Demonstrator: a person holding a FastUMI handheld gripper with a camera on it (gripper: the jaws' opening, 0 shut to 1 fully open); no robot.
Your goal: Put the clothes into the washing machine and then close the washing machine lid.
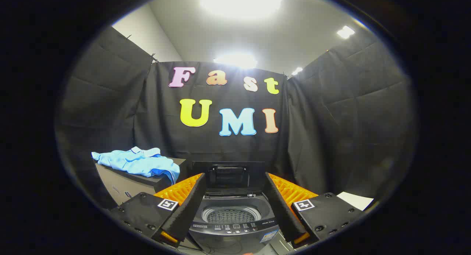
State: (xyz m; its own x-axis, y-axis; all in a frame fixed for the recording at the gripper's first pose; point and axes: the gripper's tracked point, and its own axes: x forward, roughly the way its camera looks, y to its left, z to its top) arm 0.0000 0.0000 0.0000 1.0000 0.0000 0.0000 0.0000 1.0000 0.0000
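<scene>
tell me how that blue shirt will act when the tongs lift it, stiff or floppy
Likely floppy: the blue shirt lies crumpled in soft folds on the dark box, one edge drooping over its side. It probably sags and trails when lifted, so it may snag the washing machine rim. It looks light. The tongs are open, well short of it.

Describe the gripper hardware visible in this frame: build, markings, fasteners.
The gripper has two wedge-shaped fingers with ribbed inner faces, each running back to a flat block. Each block carries a square black-and-white fiducial marker and round screw heads along its edges. No cables visible.
</scene>
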